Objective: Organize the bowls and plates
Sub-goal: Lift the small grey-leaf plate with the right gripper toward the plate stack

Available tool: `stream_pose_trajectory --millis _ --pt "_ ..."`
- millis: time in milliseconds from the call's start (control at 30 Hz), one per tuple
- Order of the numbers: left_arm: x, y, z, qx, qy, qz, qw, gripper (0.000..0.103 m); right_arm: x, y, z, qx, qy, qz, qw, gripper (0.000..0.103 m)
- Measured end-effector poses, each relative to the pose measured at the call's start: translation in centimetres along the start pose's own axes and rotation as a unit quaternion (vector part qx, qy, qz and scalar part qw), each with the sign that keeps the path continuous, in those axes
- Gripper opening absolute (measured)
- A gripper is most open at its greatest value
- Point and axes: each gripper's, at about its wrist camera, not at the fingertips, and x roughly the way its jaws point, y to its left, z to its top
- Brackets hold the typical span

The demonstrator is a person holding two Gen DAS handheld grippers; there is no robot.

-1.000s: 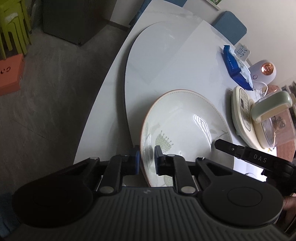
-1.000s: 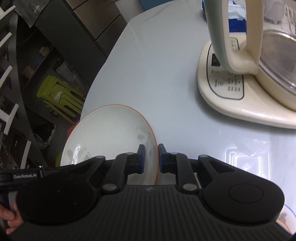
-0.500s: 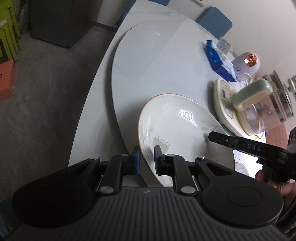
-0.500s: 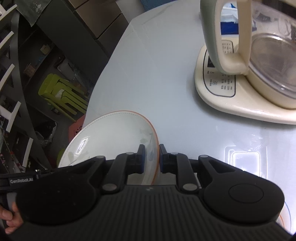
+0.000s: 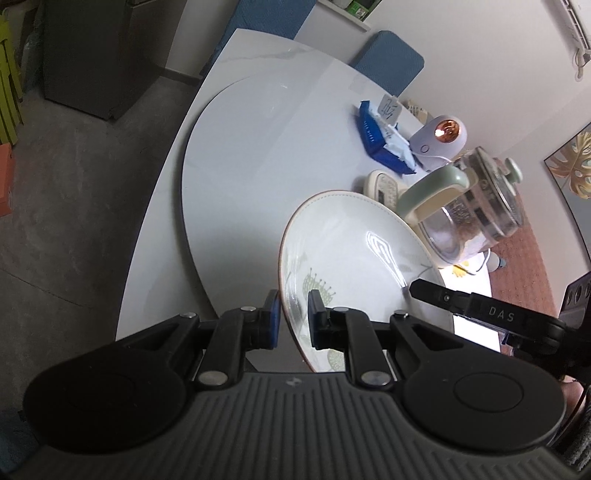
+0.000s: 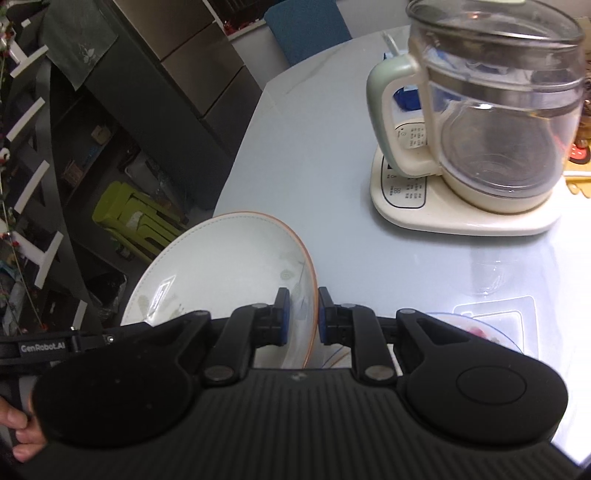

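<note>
Left gripper (image 5: pixel 292 317) and right gripper (image 6: pixel 302 315) each clamped on opposite rims of the plate (image 5: pixel 347 251)

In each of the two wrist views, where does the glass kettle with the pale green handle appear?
Left wrist view: the glass kettle stands at the right, just behind the far rim of the held plate.
Right wrist view: the kettle fills the upper right, on its cream base.
Shared landmark: the blue chair back beyond the table's far edge.
</note>
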Motion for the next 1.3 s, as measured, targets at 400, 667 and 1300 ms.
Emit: stream_pose_trajectory --millis 400,667,1300 --pt "-3.5 -4.0 -1.8 -0.005 -0.011 -0.027 0.9996 0.018 -6.7 -0.3 -1.1 0.013 -0.047 -0.010 0.999 0.018" --pt "-3.9 -8.0 -2.2 0.008 -0.016 -0.044 0.9989 0.018 -10.4 -2.0 -1.1 0.027 -0.074 -0.024 0.997 0.018" --pt "3.3 -11.0 -5.0 0.047 0.069 -0.021 0.9963 0.018 -9.7 -6.2 -3.4 0.026 -0.037 -0.089 0.995 0.018"
